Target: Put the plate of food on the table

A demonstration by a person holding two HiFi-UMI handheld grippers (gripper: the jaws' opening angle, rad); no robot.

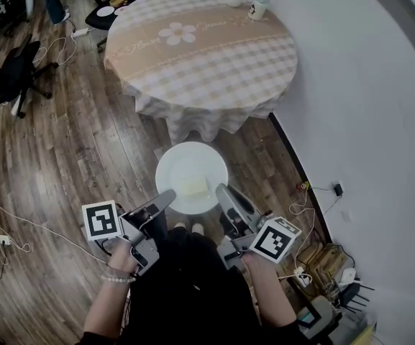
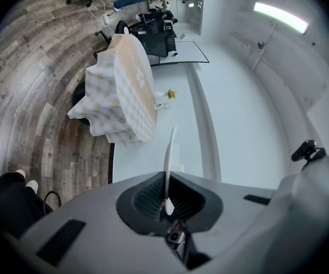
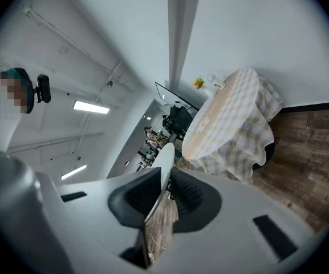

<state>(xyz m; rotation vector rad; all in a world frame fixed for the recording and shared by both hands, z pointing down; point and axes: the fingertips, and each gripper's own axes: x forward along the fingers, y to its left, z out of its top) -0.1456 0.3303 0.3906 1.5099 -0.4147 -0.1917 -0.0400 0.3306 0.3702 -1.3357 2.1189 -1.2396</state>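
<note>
Held level and face up over the wood floor [image 1: 70,142], just short of the round checked table [image 1: 200,56] — a white plate [image 1: 191,165] carrying a pale block of food [image 1: 193,187]. Clamped at its near-left rim by the left gripper [image 1: 167,196]; right gripper [image 1: 224,192] closing around the near-right rim, one pad not quite touching. Both angled inward — forearms tucked close to the body.

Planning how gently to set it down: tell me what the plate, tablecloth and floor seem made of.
Plate: likely glazed ceramic or melamine; smooth white, thin rim.
Tablecloth: fabric; matte checks, hanging in soft folds.
Floor: wood-look planks, grain visible; wood or laminate unclear.
</note>
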